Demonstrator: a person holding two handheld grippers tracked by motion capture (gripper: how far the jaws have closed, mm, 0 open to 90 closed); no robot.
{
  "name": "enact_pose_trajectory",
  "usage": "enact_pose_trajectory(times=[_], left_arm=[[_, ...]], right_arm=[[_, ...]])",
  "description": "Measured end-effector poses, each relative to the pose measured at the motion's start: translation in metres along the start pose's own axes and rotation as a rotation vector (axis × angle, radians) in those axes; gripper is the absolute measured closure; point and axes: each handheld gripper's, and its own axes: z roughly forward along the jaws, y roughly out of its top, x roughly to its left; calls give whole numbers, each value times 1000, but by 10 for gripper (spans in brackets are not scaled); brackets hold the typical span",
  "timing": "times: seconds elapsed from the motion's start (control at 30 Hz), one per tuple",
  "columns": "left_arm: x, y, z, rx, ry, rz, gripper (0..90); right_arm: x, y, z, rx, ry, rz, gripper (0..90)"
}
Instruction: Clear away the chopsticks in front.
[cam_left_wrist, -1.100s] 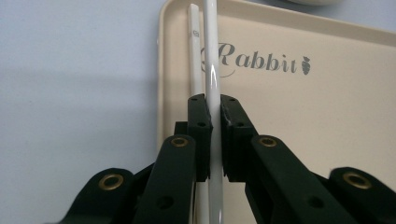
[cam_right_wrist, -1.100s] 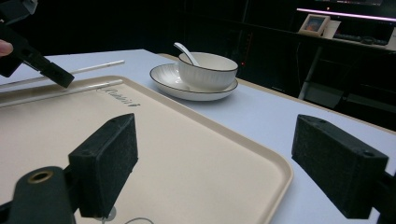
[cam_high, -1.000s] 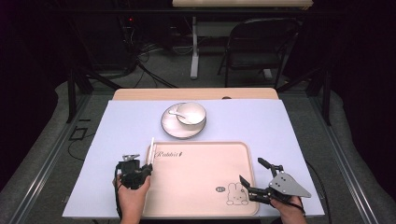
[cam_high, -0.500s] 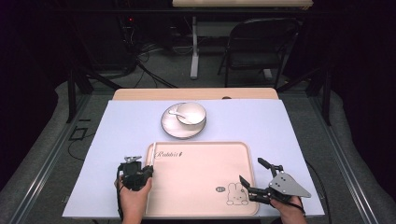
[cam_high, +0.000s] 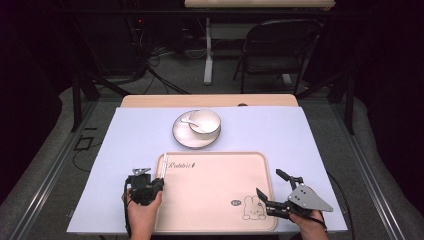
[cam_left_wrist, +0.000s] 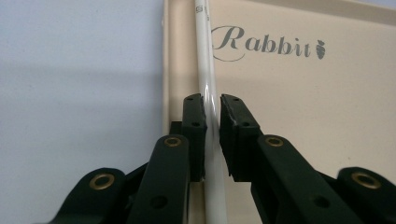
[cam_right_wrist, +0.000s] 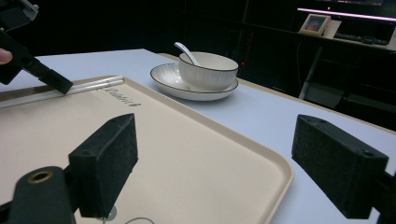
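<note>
A pair of white chopsticks (cam_high: 163, 168) (cam_left_wrist: 206, 70) lies along the left rim of the beige "Rabbit" tray (cam_high: 210, 192) (cam_left_wrist: 303, 116). My left gripper (cam_high: 159, 181) (cam_left_wrist: 211, 105) straddles their near end. Its jaws have just been opening; the sticks are still between the pads, with a thin gap showing on the right side. My right gripper (cam_high: 270, 183) (cam_right_wrist: 229, 149) hovers wide open over the tray's right front corner, with nothing between its pads. In the right gripper view the chopsticks (cam_right_wrist: 88, 85) rest on the tray (cam_right_wrist: 187, 154) under the left gripper (cam_right_wrist: 32, 65).
A white bowl (cam_high: 205, 121) (cam_right_wrist: 208, 70) with a spoon (cam_high: 188, 120) (cam_right_wrist: 185, 49) sits on a saucer (cam_high: 192, 141) beyond the tray. A pale blue mat (cam_high: 310, 150) covers the table. A folding chair (cam_high: 272, 47) and cables are behind the table's far edge.
The chopsticks, held tilted up to the left of the tray a second ago, now lie on its left rim. The left jaws have parted slightly. The right gripper has not moved.
</note>
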Motion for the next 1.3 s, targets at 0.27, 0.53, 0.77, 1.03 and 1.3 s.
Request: enact_pose_trajectory(times=[0.27, 0.53, 0.77, 1.03, 1.3], left_arm=[[0, 0, -2, -9, -5, 3, 737], [-1, 3, -7, -36, -12, 33, 633], [-5, 6, -11, -61, -36, 53, 549], [-9, 11, -10, -50, -61, 53, 499], [-12, 14, -9, -41, -83, 80, 429]], right_arm=[[0, 0, 0, 0, 0, 1, 140], [0, 0, 0, -1, 0, 1, 140], [0, 0, 0, 0, 3, 4, 140], [0, 0, 0, -1, 2, 9, 139], [0, 0, 1, -1, 3, 9, 139]])
